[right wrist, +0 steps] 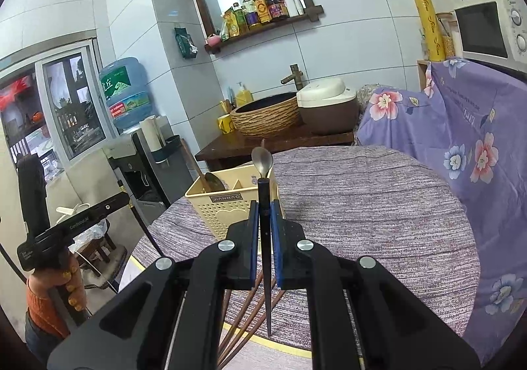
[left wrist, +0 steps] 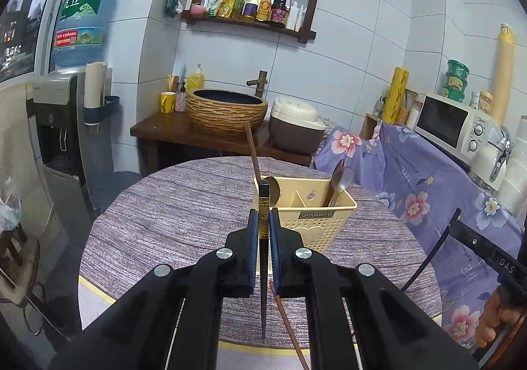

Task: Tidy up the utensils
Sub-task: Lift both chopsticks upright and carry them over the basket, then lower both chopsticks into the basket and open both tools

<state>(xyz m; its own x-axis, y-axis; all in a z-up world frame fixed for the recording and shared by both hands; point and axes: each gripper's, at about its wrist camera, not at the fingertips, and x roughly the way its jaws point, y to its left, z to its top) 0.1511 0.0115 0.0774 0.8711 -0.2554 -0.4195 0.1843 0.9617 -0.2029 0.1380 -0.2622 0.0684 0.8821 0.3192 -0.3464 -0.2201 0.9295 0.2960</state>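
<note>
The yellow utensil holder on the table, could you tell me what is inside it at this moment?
The utensil holder has spoons standing in one compartment and another spoon in the other. Their lower ends are hidden by its walls.

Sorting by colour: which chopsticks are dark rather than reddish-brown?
The black chopsticks, one clamped in each tool; the reddish-brown wooden chopsticks lie on the table.

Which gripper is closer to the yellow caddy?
Left, slightly, as far as the views show. The left gripper, shut on a dark chopstick, sits almost against the caddy. The right gripper, shut on another chopstick, is just behind its right corner.
</note>
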